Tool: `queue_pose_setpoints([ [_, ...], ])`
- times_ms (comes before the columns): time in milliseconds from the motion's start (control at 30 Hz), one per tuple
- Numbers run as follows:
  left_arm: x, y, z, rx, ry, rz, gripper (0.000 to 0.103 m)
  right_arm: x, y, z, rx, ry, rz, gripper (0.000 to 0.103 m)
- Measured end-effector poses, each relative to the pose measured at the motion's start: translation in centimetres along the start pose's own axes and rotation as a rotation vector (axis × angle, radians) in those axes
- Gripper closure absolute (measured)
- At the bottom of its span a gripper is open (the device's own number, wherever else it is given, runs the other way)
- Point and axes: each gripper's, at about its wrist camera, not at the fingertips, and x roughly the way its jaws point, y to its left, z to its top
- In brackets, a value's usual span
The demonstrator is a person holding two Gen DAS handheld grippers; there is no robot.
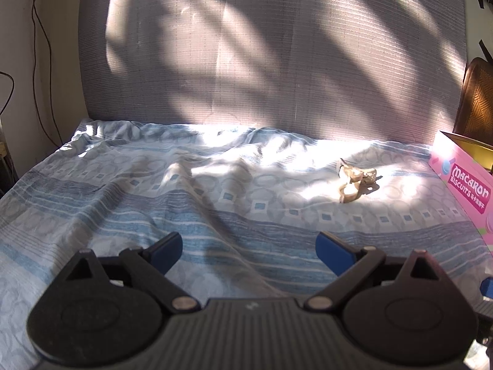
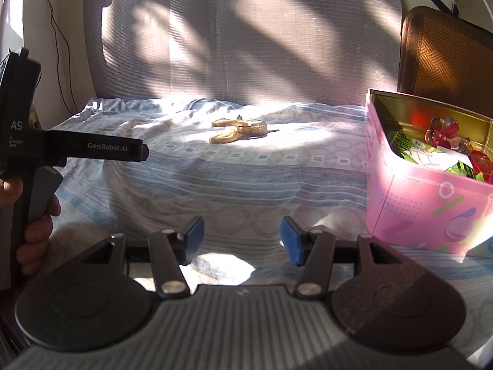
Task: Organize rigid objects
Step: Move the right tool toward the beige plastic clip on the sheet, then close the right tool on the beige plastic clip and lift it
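Observation:
A tan wooden toy piece (image 1: 354,178) lies on the blue patterned bedsheet in a patch of sunlight, far ahead and to the right of my left gripper (image 1: 249,248). It also shows in the right wrist view (image 2: 238,131), ahead of my right gripper (image 2: 242,237). Both grippers are open and empty, low over the sheet. A pink Macaron biscuit box (image 2: 409,203) stands at the right, open, holding a red toy figure (image 2: 443,132) and green items. The box also shows at the right edge of the left wrist view (image 1: 465,185).
The left gripper's body and the hand holding it (image 2: 37,154) fill the left side of the right wrist view. A grey woven panel (image 1: 277,46) stands behind the bed. A brown woven chair back (image 2: 443,58) stands behind the box. Cables hang on the left wall.

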Motion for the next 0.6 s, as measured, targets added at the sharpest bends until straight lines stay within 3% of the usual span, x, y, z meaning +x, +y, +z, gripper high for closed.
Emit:
queue_pose_setpoints([
  [200,0.5,1.5,0.3,-0.08,0.014,0.008,0.007,4.9,0.4,4.1,-0.007,-0.043,0.009,0.046],
  [400,0.8,1.7,0.4,-0.099,0.023,-0.006,0.006,10.6,-0.2,8.5,0.183,-0.027,0.055,0.046],
  [500,0.9,1.5,0.4,-0.09,0.026,-0.011,0.006,13.8,-0.2,10.0,0.256,0.016,0.045,0.045],
  [600,1.0,1.5,0.4,-0.09,0.029,-0.014,0.006,16.5,0.0,9.9,0.256,0.109,-0.018,0.047],
])
